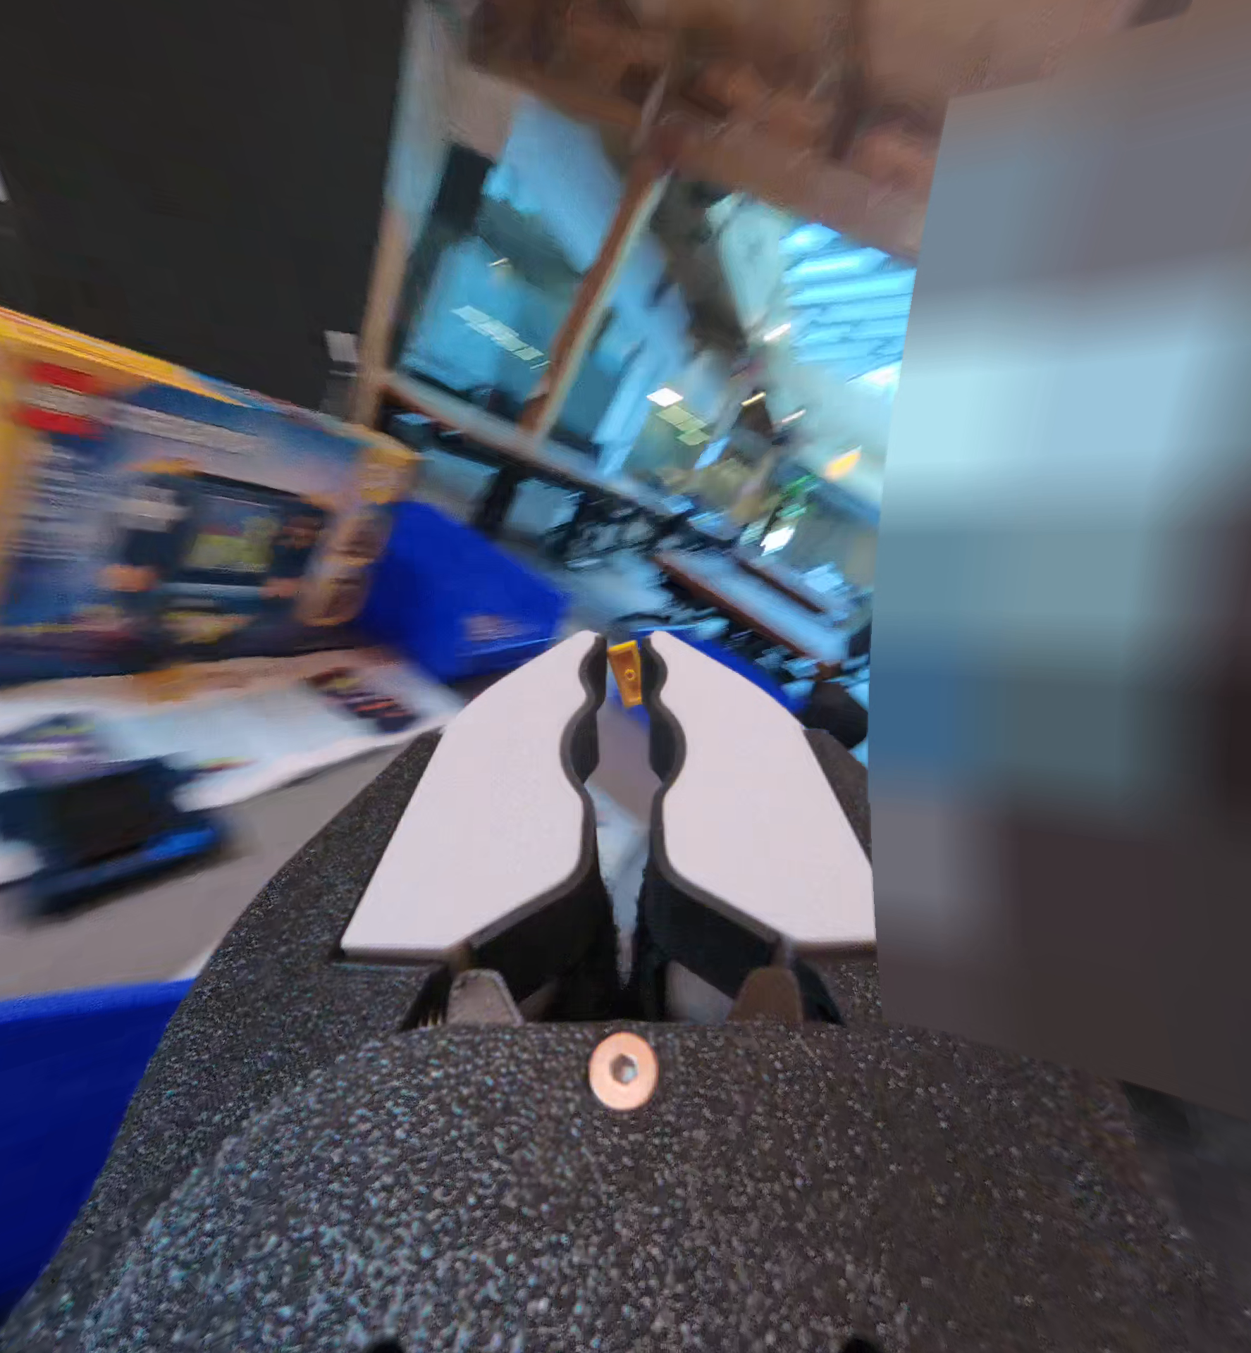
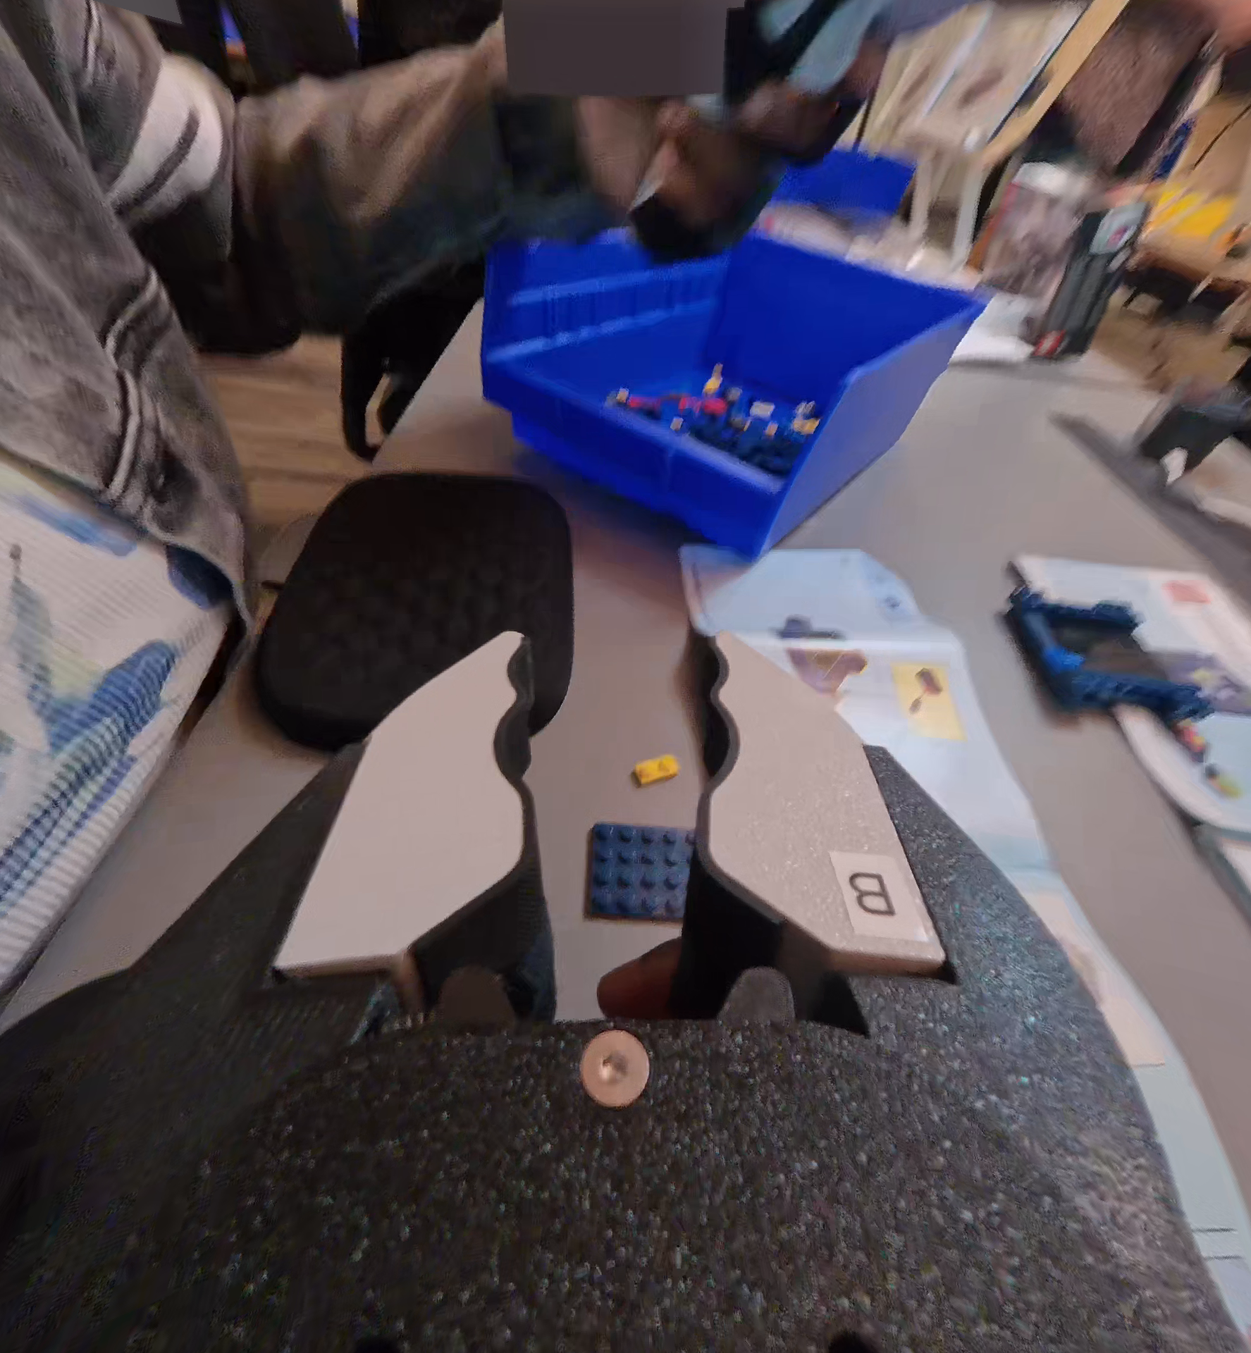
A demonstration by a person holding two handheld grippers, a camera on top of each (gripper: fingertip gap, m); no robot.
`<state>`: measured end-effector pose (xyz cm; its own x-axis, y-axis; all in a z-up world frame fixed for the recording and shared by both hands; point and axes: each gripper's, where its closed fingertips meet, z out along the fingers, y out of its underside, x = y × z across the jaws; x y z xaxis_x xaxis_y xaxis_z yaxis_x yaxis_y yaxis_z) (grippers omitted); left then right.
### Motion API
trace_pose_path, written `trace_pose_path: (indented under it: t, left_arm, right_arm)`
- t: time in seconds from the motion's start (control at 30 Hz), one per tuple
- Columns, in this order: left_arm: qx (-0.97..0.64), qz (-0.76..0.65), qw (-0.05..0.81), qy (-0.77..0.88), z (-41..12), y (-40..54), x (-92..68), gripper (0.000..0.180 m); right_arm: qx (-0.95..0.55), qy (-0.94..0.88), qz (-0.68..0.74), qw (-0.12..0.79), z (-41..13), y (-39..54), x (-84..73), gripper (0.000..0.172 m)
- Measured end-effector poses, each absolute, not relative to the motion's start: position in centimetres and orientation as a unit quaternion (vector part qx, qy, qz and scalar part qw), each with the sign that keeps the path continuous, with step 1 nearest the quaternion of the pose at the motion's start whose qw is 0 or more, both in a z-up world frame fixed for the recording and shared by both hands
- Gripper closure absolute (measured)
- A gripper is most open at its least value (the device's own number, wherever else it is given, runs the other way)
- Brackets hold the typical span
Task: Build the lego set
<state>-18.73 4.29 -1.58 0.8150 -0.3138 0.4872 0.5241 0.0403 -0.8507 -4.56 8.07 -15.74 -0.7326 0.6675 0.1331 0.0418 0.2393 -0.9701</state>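
Note:
My left gripper [image 1: 626, 646] is shut on a small yellow brick [image 1: 627, 675], pinched upright between its fingertips and held in the air; the view behind it is motion-blurred. My right gripper [image 2: 618, 640] is open and empty, hovering low over the grey table [image 2: 937, 498]. Between its fingers, on the table, lie a small yellow brick [image 2: 655, 770] and a dark blue studded plate [image 2: 637, 871]; neither pad touches them. A blue bin [image 2: 791, 329] with several small bricks stands beyond.
A black padded armrest [image 2: 417, 600] lies left of the right gripper. Instruction booklets [image 2: 900, 681] and a dark blue build [image 2: 1091, 659] lie to the right. A person's sleeve [image 2: 95, 256] is at the left. A colourful box [image 1: 168, 512] and the blue bin [image 1: 461, 586] show blurred in the left wrist view.

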Motion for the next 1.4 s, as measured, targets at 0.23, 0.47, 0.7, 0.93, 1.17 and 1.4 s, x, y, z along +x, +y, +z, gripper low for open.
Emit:
trace_pose_path:
  t: [0.23,0.47,0.7,0.93,1.17,1.4]
  left_arm:
    - [-0.457,-0.599,0.648,-0.114,-2.7,6.4,-6.2,0.173]
    - [-0.462,-0.640,0.605,-0.102,-4.6,7.9,-3.0,0.173]
    - [-0.500,-0.630,0.589,-0.082,-5.8,8.3,-2.1,0.173]
    - [-0.518,-0.619,0.586,-0.067,-6.1,8.5,-2.2,0.173]
    - [-0.520,-0.623,0.581,-0.058,-6.2,8.6,-2.0,0.172]
    - [-0.626,-0.455,0.633,0.013,-6.9,9.2,-4.2,0.158]
  right_arm:
    - [-0.139,-0.640,0.626,0.424,-6.1,8.0,-2.3,0.136]
    - [-0.129,-0.656,0.586,0.458,-5.3,7.0,-2.6,0.141]
    - [-0.115,-0.664,0.573,0.466,-5.8,6.9,-2.6,0.151]
    - [-0.116,-0.671,0.574,0.455,-6.4,7.0,-2.8,0.155]
    - [-0.115,-0.676,0.570,0.453,-6.8,7.2,-2.8,0.155]
    - [-0.125,-0.690,0.555,0.447,-7.0,9.0,-2.7,0.155]
